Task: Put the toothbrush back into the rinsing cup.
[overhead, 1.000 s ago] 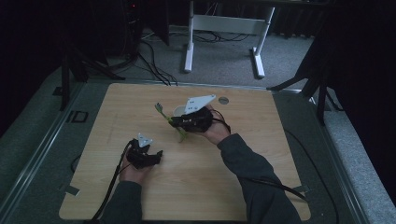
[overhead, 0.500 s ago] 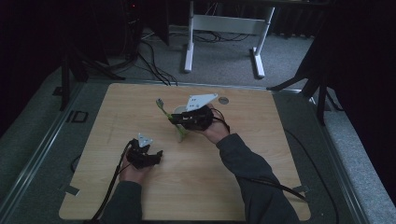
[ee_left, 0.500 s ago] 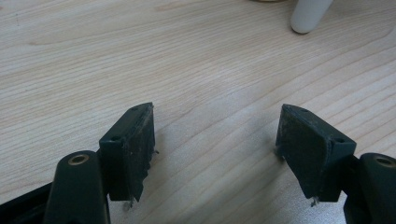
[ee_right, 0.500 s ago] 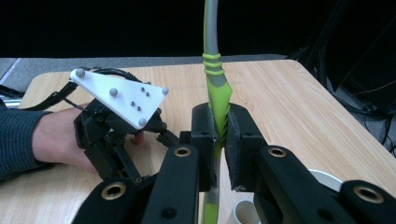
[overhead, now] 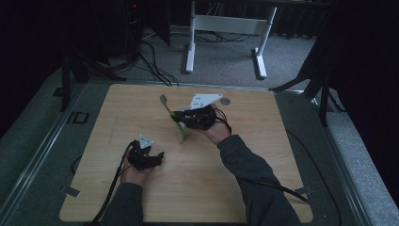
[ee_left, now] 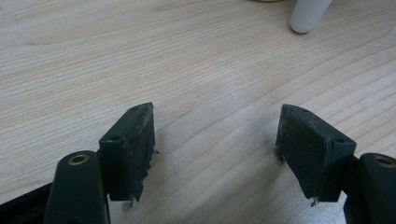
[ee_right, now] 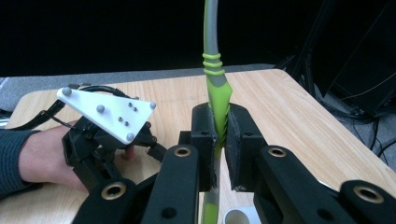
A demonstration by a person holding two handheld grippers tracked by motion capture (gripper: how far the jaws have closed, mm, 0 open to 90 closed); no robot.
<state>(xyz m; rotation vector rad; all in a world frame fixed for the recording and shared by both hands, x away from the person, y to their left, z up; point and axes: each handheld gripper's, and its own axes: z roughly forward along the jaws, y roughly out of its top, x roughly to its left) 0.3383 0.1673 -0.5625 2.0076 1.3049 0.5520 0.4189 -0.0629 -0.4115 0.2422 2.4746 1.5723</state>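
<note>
Wooden table under dim light. Right gripper clamps a green-handled tool upright above the table's middle, beside a white cup. Left gripper rests nearer, jaws wide, holding nothing.

table: light wood top, sitting on a grey carpet
far edge: small round grey disc lying on the wood
behind the table: white desk frame, cables all over the floor
off the left edge: dark stand legs
</note>
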